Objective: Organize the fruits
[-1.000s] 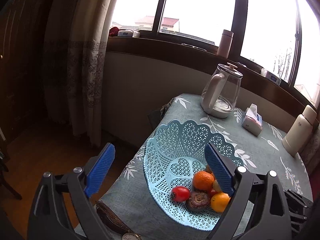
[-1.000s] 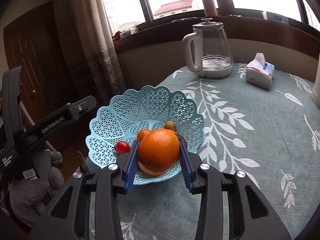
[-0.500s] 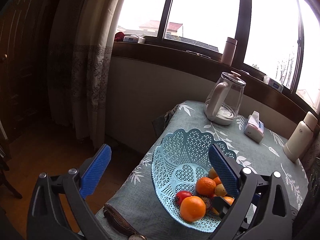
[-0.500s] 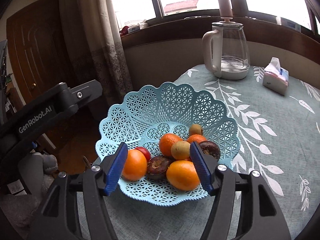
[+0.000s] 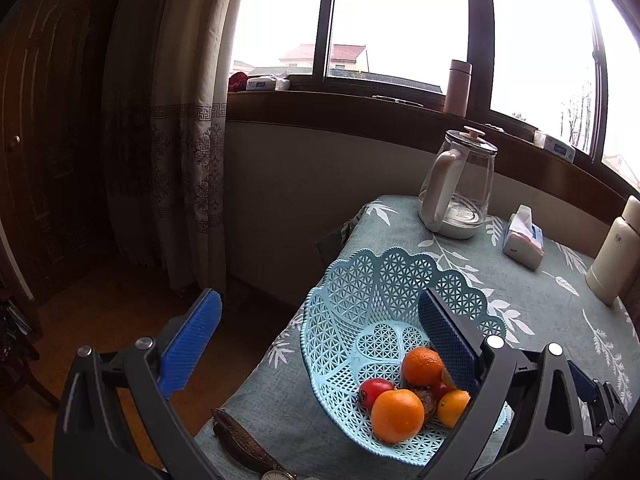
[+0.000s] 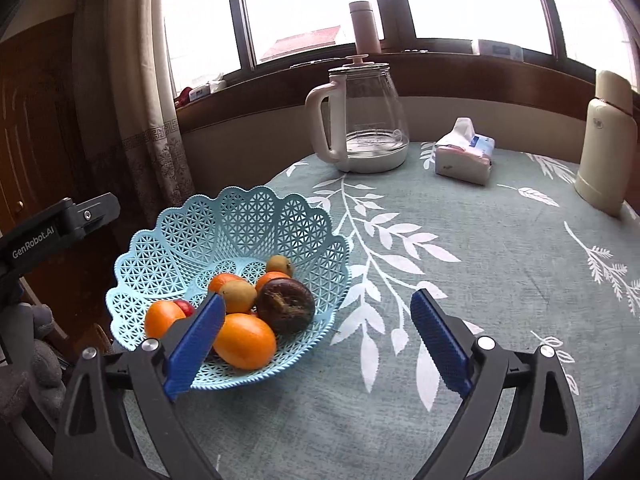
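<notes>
Basket (image 6: 276, 220): light blue lattice. Oranges (image 6: 245, 341): orange. Tomato (image 5: 374, 391): red. Surface (image 6: 480, 280): grey-green cloth with white leaf print. Claw pads (image 6: 438, 344): blue, ribbed.

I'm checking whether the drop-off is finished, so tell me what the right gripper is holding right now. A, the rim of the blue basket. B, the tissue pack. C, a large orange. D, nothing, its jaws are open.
D: the right gripper stands with its jaws wide apart and nothing between them, only tablecloth behind the gap, while the oranges lie in the blue basket.
</notes>
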Available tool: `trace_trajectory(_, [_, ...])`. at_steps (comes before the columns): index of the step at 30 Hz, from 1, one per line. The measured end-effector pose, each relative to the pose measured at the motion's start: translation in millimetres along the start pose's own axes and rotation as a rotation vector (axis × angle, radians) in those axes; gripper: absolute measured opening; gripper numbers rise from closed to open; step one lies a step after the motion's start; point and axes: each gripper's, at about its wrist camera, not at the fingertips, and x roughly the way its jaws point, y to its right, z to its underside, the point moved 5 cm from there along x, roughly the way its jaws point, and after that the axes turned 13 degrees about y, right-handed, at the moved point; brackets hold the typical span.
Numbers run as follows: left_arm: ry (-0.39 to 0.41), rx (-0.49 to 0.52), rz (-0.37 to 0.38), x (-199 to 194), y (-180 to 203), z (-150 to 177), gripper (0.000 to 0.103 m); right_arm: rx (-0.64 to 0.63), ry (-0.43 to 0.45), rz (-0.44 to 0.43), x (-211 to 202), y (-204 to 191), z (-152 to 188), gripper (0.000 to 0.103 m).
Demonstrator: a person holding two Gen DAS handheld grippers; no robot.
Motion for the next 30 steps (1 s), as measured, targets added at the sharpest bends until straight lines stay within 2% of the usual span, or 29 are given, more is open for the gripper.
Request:
trace_trajectory(6, [0.005,0.083,0.008,-1.8,15.4,3.3,0.1,0.011,0.01,-0.001,-3.7,6.8,-0.1,0.097])
trace_trajectory(20, [0.0,0.132,-0.015,-17.3,19.3,12.2,0.1,-0.019,0.007,-0.02,-10.0,2.8,4.1,0.098])
trace_trajectory(30, [-0.002,0.171,-0.013,-27.9,25.1,18.7,0.1,-0.108,0.008,-0.059,-20.3,-10.3,10.5,0.098])
